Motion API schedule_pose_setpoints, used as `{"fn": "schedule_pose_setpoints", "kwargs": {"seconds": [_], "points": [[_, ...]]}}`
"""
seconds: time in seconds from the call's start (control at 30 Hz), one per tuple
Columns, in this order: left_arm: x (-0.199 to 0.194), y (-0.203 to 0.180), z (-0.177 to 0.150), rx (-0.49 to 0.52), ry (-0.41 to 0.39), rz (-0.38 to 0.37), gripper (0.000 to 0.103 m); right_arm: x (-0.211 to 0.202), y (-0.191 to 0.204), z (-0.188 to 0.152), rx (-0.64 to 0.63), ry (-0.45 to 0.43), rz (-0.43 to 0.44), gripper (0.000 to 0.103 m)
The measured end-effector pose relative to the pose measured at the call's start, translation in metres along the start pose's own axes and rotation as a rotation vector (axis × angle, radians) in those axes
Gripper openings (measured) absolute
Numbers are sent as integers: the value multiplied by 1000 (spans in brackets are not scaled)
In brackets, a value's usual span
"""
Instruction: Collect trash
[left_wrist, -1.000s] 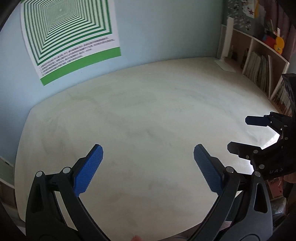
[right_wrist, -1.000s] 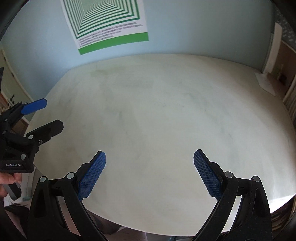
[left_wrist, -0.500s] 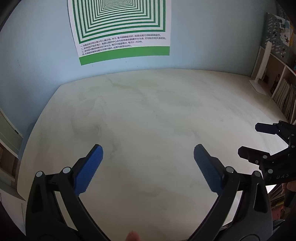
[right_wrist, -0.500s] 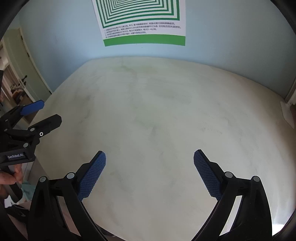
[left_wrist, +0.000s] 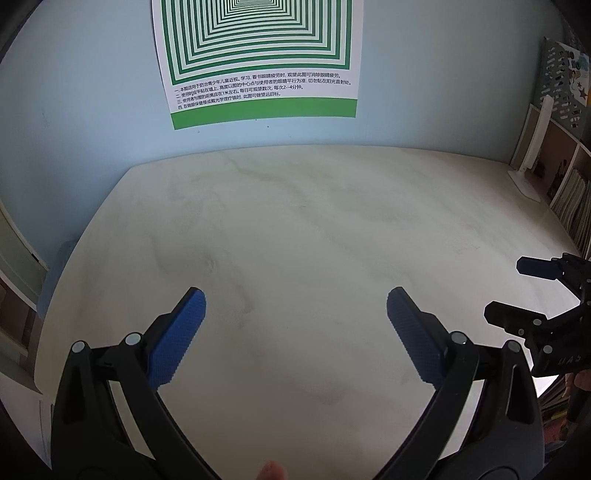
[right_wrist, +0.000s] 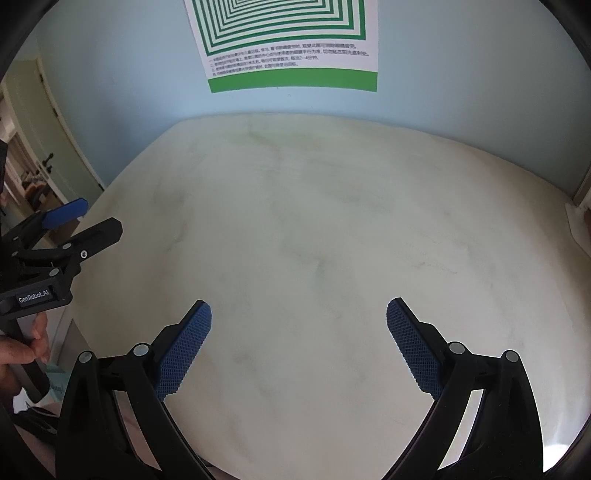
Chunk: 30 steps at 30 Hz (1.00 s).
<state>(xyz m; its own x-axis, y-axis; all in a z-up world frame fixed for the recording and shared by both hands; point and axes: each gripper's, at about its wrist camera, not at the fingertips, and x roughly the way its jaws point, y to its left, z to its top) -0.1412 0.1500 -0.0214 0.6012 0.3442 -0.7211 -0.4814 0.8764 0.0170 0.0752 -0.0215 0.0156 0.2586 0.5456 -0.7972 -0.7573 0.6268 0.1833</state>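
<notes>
No trash shows in either view. My left gripper (left_wrist: 295, 332) is open and empty above the near part of a pale marble-look table (left_wrist: 314, 229). My right gripper (right_wrist: 299, 339) is open and empty above the same table (right_wrist: 314, 221). The right gripper also shows at the right edge of the left wrist view (left_wrist: 517, 291), open. The left gripper shows at the left edge of the right wrist view (right_wrist: 85, 218), open, held by a hand.
A green-and-white striped poster (left_wrist: 258, 55) hangs on the light blue wall behind the table. A white lamp base (left_wrist: 524, 181) stands at the table's far right, beside a bookshelf (left_wrist: 569, 199). A door (right_wrist: 44, 155) is at the left.
Both views have swung left, so the poster now sits near the centre of each. Both grippers stay open and empty.
</notes>
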Motion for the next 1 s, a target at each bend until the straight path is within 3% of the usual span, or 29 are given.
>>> {"fn": "schedule_pose_setpoints", "kwargs": {"seconds": [1.0], "points": [[19,-4,12,6,-2,3,96,6,-3,6,31,23,-24,95]]}}
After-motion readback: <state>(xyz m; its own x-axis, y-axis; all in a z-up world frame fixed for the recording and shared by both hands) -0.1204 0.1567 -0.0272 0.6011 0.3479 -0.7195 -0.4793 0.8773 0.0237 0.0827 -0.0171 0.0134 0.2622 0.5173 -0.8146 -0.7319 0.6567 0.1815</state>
